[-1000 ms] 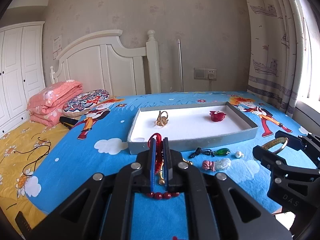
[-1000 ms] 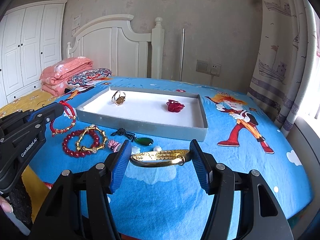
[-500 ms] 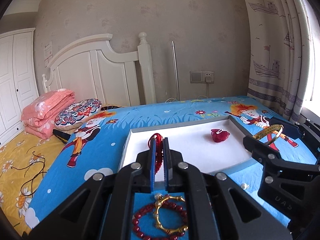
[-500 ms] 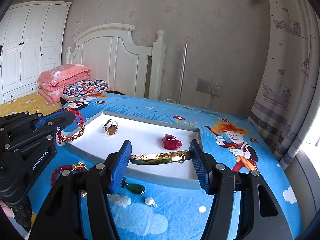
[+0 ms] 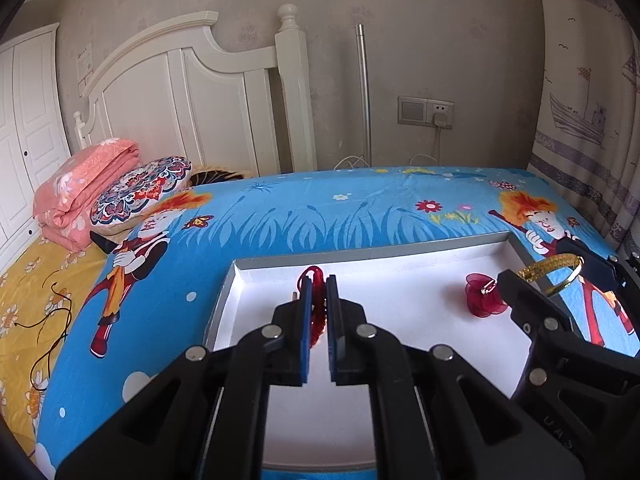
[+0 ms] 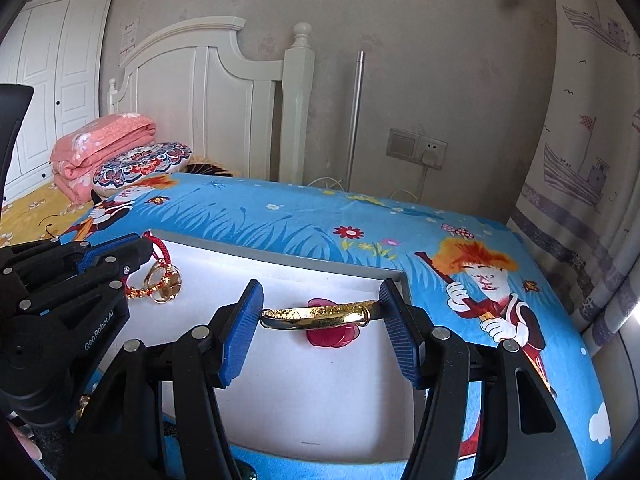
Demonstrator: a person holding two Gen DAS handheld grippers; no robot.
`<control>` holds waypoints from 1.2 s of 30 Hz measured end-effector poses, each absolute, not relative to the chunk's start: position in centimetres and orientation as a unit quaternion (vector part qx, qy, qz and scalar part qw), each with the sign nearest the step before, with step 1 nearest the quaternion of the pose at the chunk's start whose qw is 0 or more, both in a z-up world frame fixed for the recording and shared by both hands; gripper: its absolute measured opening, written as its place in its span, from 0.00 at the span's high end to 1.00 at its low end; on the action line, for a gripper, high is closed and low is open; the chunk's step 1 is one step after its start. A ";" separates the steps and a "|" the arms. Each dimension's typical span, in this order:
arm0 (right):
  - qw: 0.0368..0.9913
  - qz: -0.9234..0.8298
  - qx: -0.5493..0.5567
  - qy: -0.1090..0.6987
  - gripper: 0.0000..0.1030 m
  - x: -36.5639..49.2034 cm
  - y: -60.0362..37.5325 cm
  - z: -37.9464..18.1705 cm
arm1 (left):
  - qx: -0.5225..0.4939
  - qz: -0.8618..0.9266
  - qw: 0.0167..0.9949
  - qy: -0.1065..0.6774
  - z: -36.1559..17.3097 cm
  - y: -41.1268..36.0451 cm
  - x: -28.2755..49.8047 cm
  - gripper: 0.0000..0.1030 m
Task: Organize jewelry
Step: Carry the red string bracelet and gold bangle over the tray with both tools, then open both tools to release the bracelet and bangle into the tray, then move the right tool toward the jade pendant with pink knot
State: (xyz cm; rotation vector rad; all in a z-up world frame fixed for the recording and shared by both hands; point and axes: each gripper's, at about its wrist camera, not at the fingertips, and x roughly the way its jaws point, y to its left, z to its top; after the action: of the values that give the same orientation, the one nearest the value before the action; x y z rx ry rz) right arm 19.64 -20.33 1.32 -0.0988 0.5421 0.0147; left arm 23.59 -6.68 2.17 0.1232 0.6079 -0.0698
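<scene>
Left gripper (image 5: 317, 312): jaws nearly closed, pinching a red cord bracelet (image 5: 316, 300) between the blue pads. In the right wrist view the cord loops out at the tip and a run of gold beads hangs below, over the left end of the tray (image 6: 280, 256). Judgement: light, limp, no fixed shape; it will swing and drape when moved and drop in a heap when let go. The cord is the sound place to pinch; the beads would likely roll out of a grip.

Gold ring (image 6: 166, 282): lies on the white tray floor at about 10 o'clock, just beside the hanging beads. Contact between them cannot be told. Small, hard, probably slippery.

Red flower ornament (image 5: 482, 298): rests on the tray floor toward 2 o'clock in the left wrist view. In the right wrist view it sits directly behind the bangle. Its thin translucent petals look fragile; take it lightly, by the body.

Right gripper (image 6: 320, 320): jaws at middling width, clamped across the gold bangle (image 6: 320, 317), which spans pad to pad above the tray's right half. Judgement: rigid, smooth metal, heavier than the cord piece, liable to twist or slip on end contact alone. Lower it close to the floor before release.

Tray: grey-walled, shallow, standing on the blue cartoon-print bed (image 5: 320, 208).
</scene>
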 end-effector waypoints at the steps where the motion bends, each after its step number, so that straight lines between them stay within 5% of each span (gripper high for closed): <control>1: 0.961 0.005 -0.049 0.272 0.44 20.0 -20.4 1.1 | 0.060 -0.031 0.950 0.304 2.0 -6.6 24.0 0.93; 4: 0.954 0.008 -0.046 0.295 0.40 21.0 -20.7 0.3 | 0.055 -0.021 0.944 0.323 1.3 -6.4 25.3 0.87; 6: 0.955 0.005 -0.037 0.294 0.35 20.8 -21.0 0.2 | 0.040 -0.017 0.944 0.328 1.2 -5.8 25.5 0.60; 11: 0.955 0.009 -0.036 0.293 0.35 19.7 -21.2 0.1 | 0.047 -0.012 0.945 0.322 1.1 -5.1 24.7 0.53; 17: 0.958 0.025 -0.036 0.285 0.35 17.1 -21.3 0.5 | 0.039 0.003 0.950 0.310 1.8 -3.9 21.9 0.21; 36: 0.942 0.101 -0.034 0.319 0.35 7.1 -18.1 -2.7 | 0.051 0.030 0.955 0.291 -1.6 0.6 8.3 0.07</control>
State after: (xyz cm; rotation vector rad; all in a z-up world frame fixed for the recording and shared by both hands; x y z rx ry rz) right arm 7.14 -18.14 -2.67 -0.0704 0.6514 0.2063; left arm 8.28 0.61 -1.57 0.1036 0.5919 0.0615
